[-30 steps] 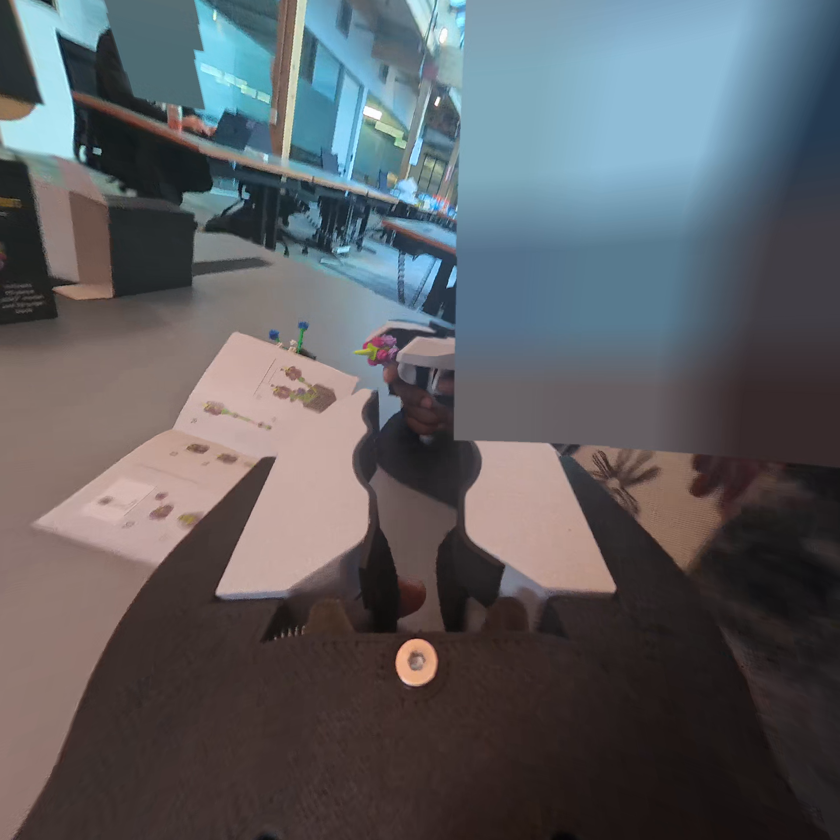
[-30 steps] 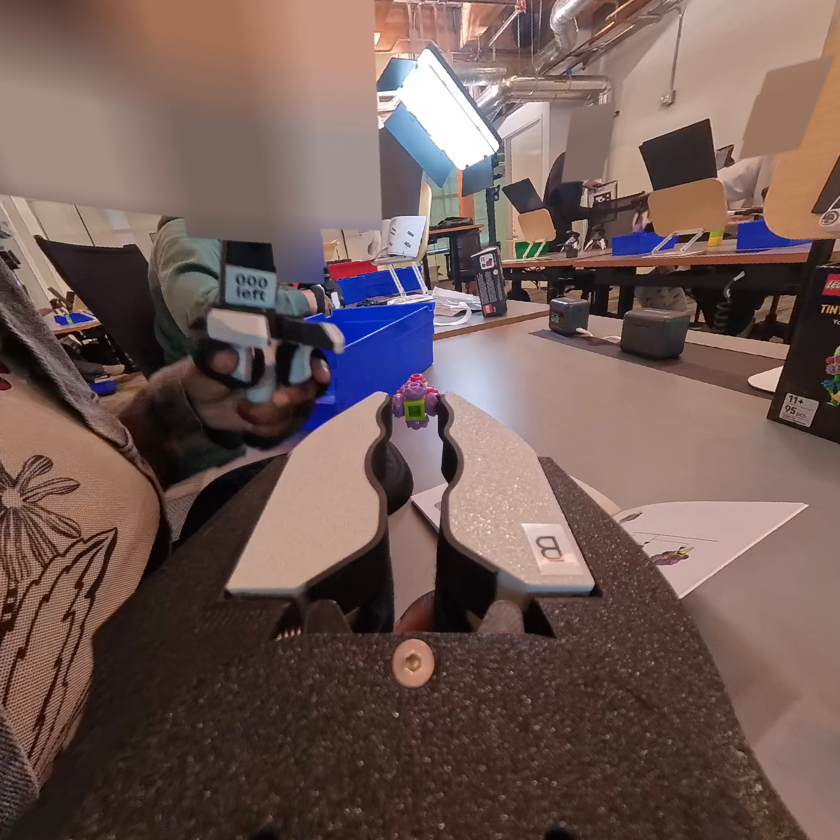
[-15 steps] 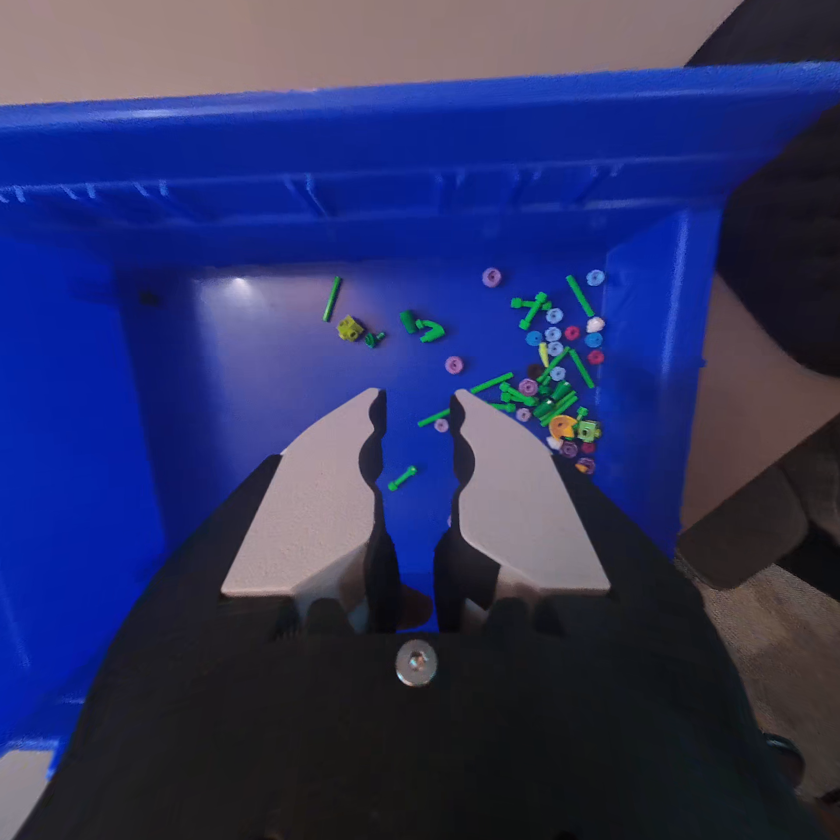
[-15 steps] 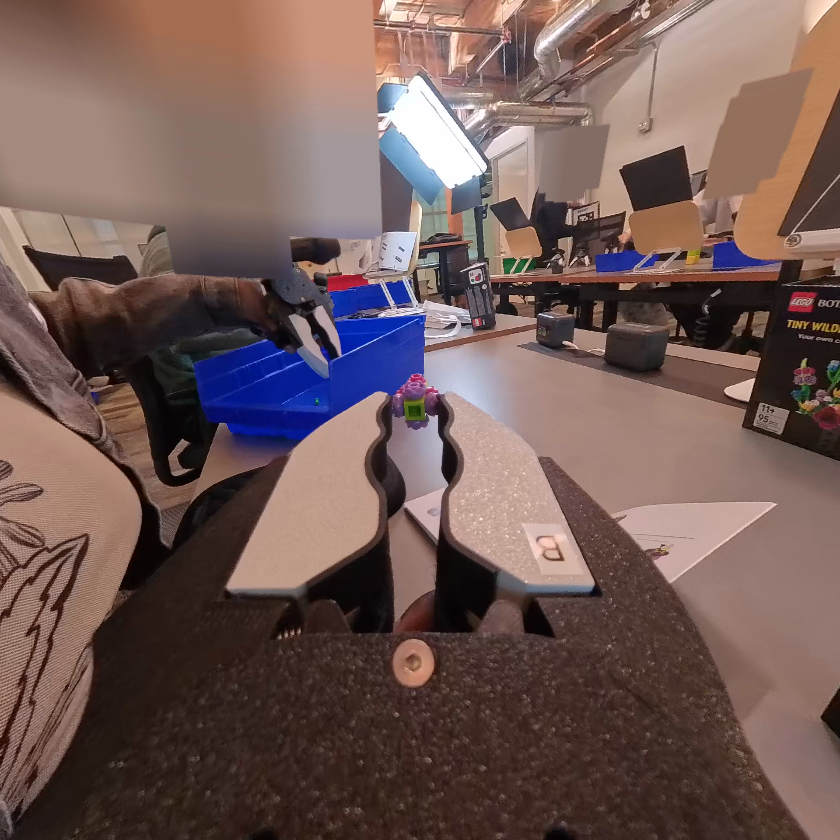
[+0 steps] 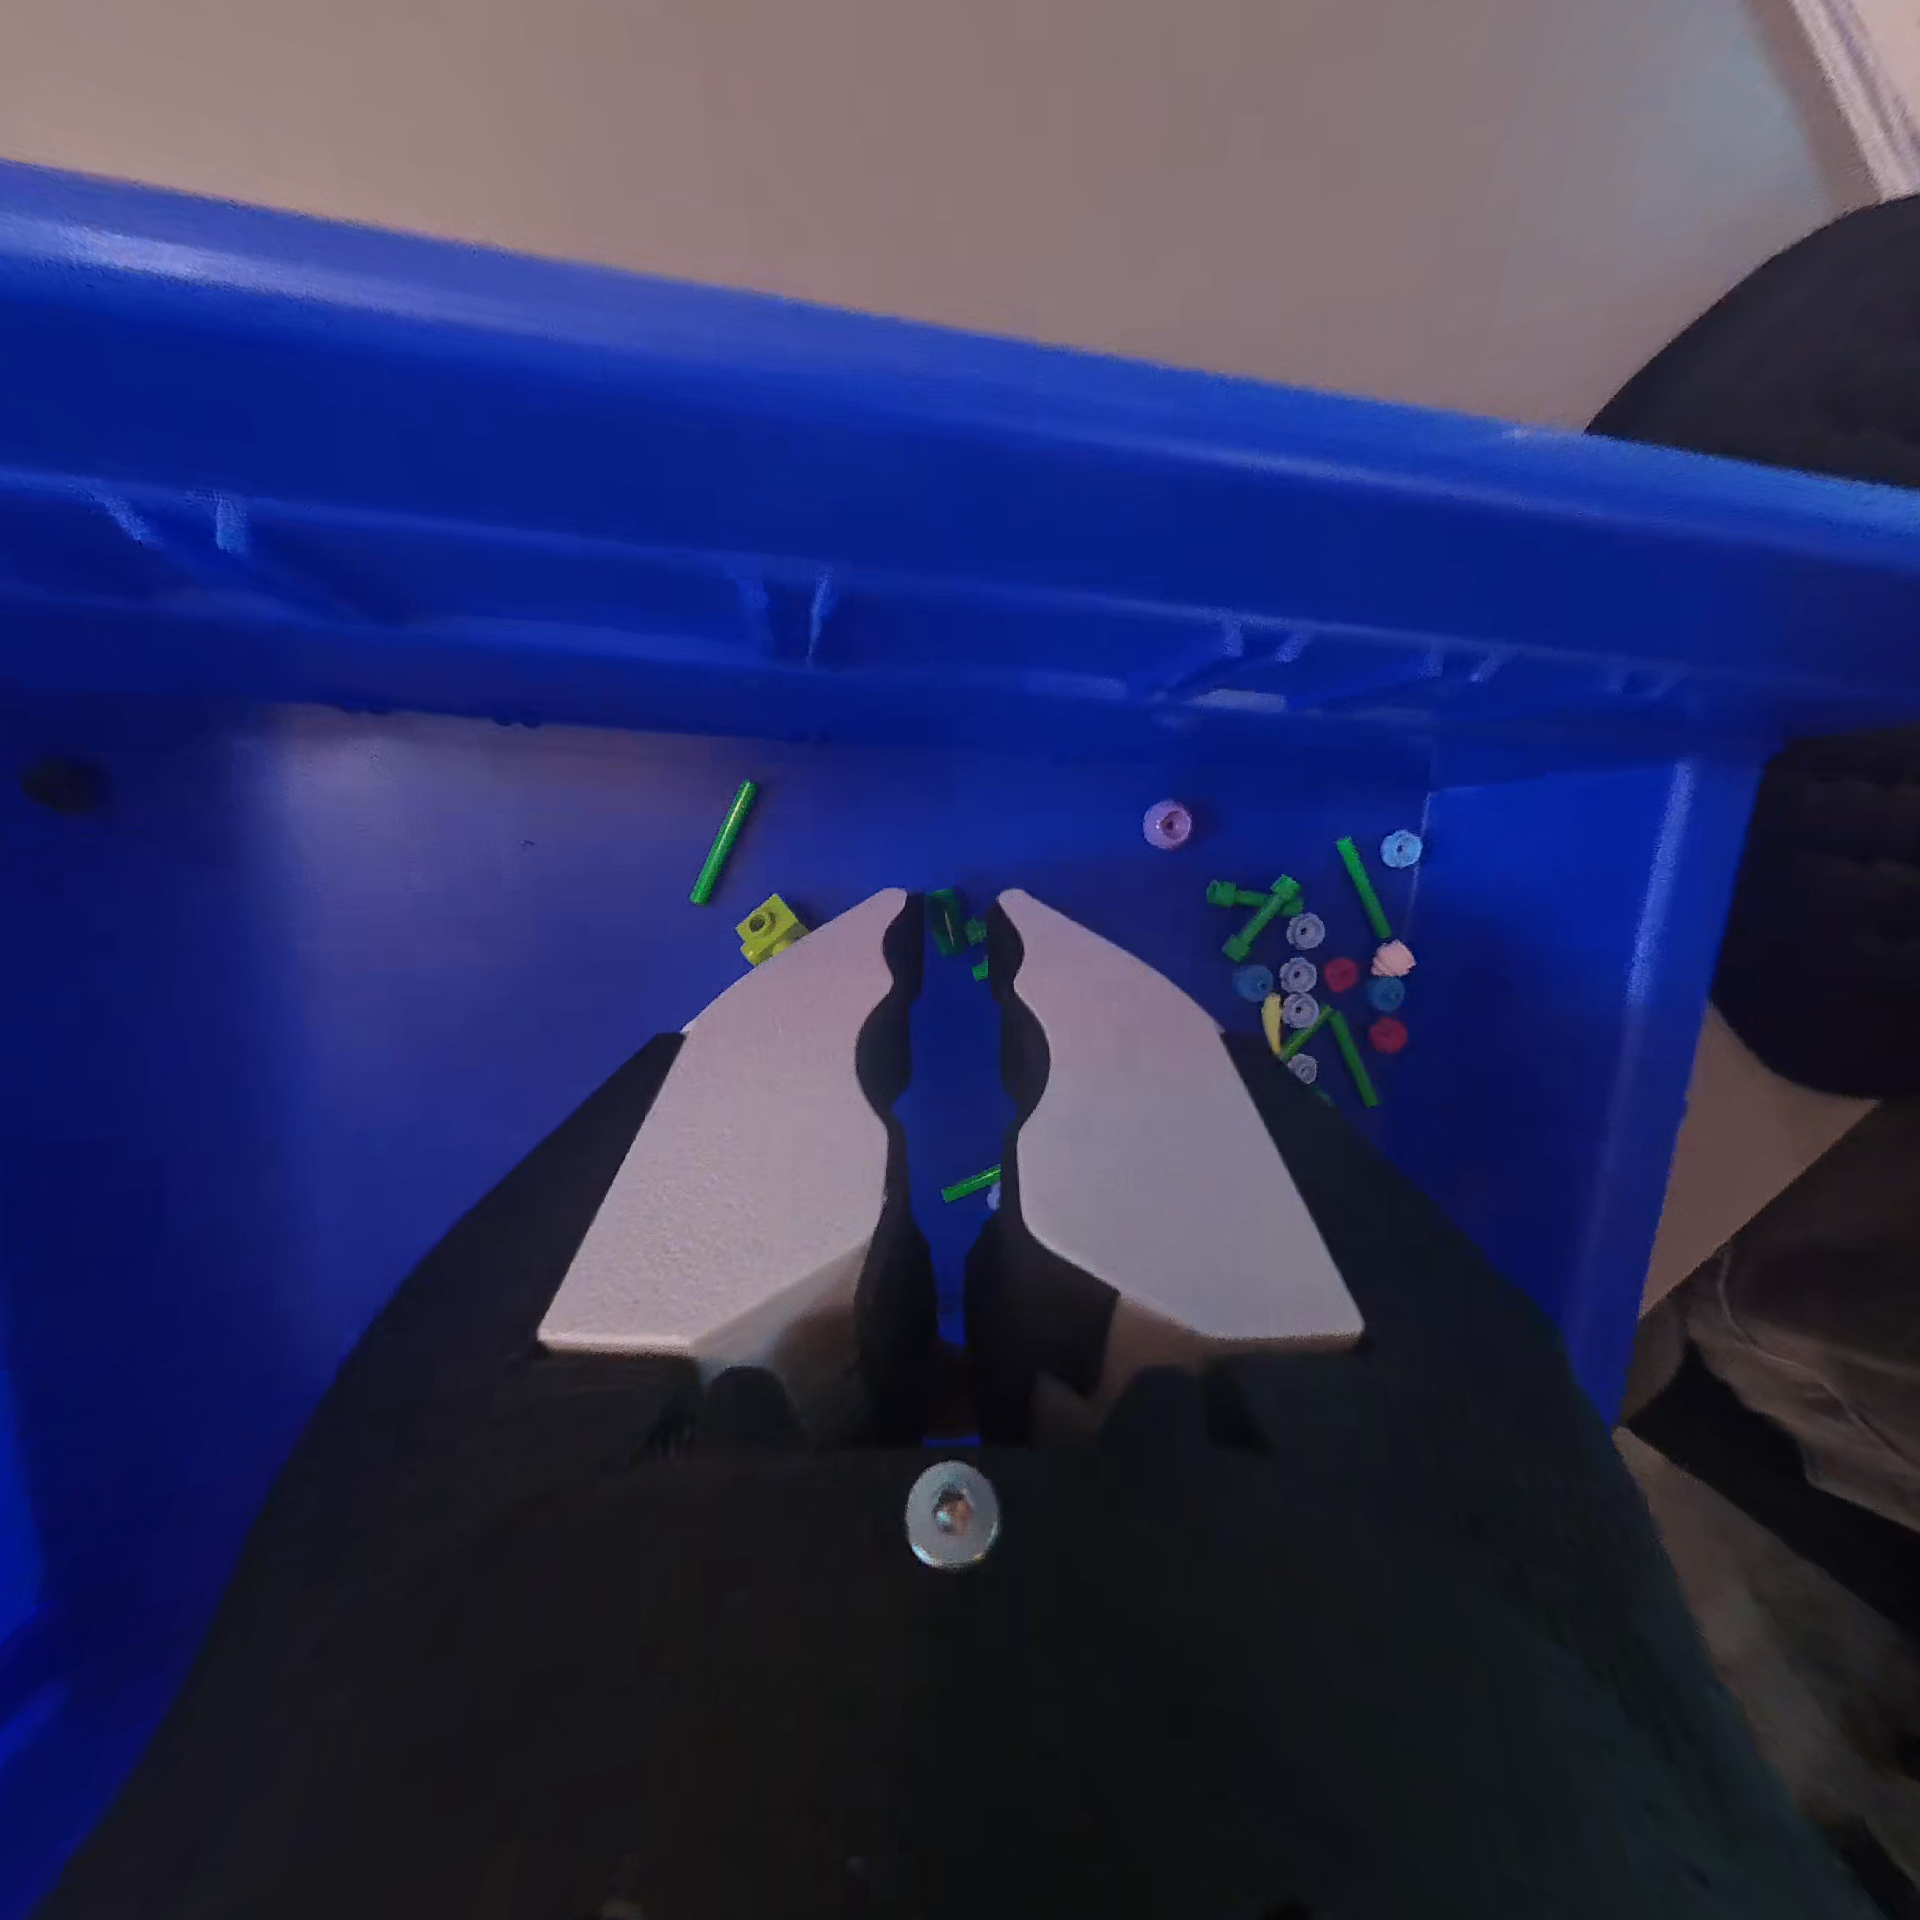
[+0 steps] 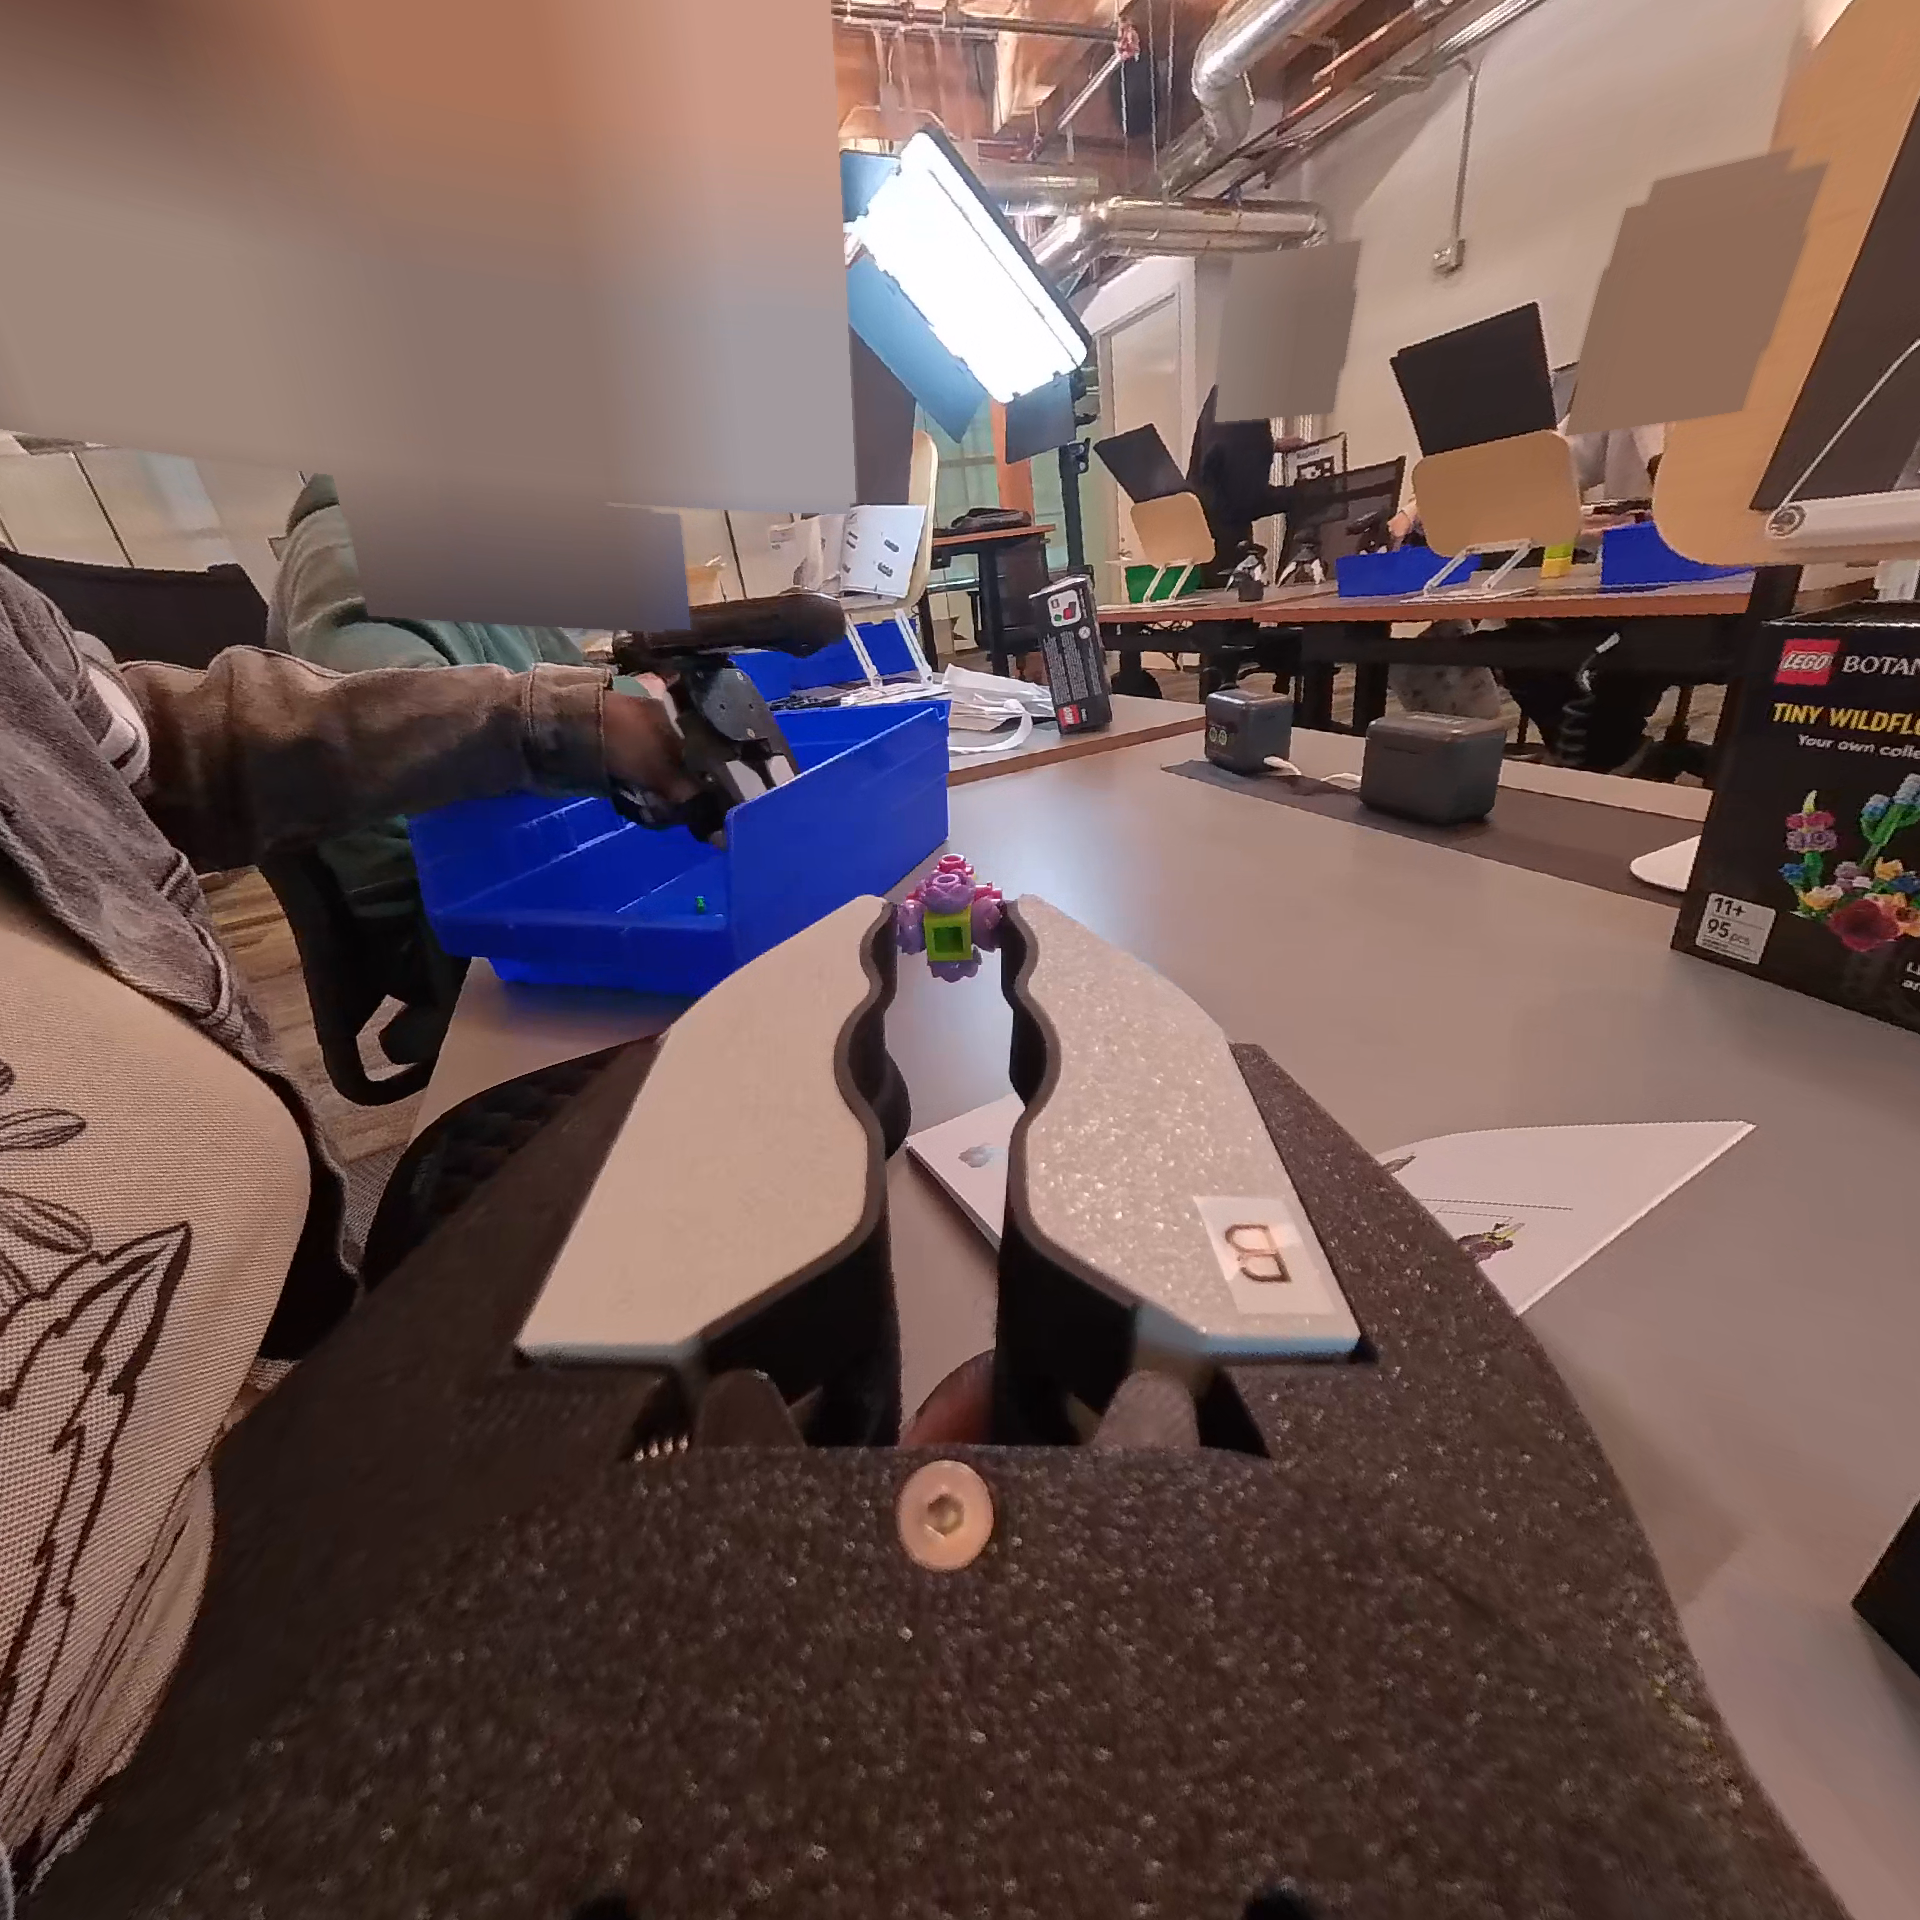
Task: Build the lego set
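Observation:
My left gripper [image 5: 952, 902] is inside the blue bin [image 5: 935, 499], low over its floor. Its jaws stand a narrow gap apart, with a small dark green piece [image 5: 945, 921] between the fingertips; I cannot tell if they touch it. A lime brick [image 5: 770, 926] and a green rod [image 5: 723, 857] lie just left of the tips. My right gripper [image 6: 950, 914] is shut on a small purple flower build with a lime green centre [image 6: 948, 931], held above the grey table. The left gripper [image 6: 743, 769] also shows in the right wrist view, dipped into the bin.
Several loose green rods and small round pieces [image 5: 1311, 977] lie at the bin's right corner, and a lilac round piece [image 5: 1166, 824] lies by the far wall. The open instruction booklet [image 6: 1538, 1195] lies on the table [image 6: 1351, 935]. The black set box [image 6: 1829, 810] stands at right. Tip to tip, the grippers are about 35 cm apart.
My left gripper swung from facing the table into the blue bin, then dropped toward the far wall, and its jaws narrowed around the green piece. The right gripper kept hold of the flower.

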`<state>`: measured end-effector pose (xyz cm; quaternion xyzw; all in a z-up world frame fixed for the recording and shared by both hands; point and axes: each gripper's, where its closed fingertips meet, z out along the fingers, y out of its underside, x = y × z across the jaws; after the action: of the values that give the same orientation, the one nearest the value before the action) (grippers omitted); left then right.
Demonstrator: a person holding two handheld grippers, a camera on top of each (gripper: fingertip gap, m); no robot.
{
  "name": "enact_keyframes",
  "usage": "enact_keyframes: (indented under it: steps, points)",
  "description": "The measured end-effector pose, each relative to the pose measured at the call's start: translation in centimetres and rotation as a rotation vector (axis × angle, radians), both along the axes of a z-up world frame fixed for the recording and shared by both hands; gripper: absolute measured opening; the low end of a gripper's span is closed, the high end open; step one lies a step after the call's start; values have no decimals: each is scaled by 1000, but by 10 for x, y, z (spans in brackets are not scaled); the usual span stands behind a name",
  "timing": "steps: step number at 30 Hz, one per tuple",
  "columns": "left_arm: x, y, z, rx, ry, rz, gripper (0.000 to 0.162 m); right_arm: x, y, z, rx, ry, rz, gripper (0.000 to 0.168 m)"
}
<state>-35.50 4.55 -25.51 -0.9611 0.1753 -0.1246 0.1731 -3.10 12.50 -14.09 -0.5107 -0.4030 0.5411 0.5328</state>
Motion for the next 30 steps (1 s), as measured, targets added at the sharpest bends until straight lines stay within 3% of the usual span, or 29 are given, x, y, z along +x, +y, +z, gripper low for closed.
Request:
enact_keyframes:
  steps: [9,15,17,19,21,25,30]
  points:
    - [-4,1,-7,-39,20,21,1,1,-1,1,8,4,2,19]
    - [0,14,55,231,-177,166,0,0,-3,1,20,2,12,19]
    - [-8,4,59,219,-104,191,0,0,-5,1,29,0,15,19]
    - [-18,-9,44,137,26,182,3,0,-6,2,39,-2,17,19]
    - [-10,-18,30,65,60,49,7,-1,-8,1,46,-8,25,19]
    - [-21,-17,15,113,419,-442,19,-3,-10,1,65,-15,32,19]
    - [-1,-9,11,187,377,-744,17,-1,-11,2,71,-14,20,19]
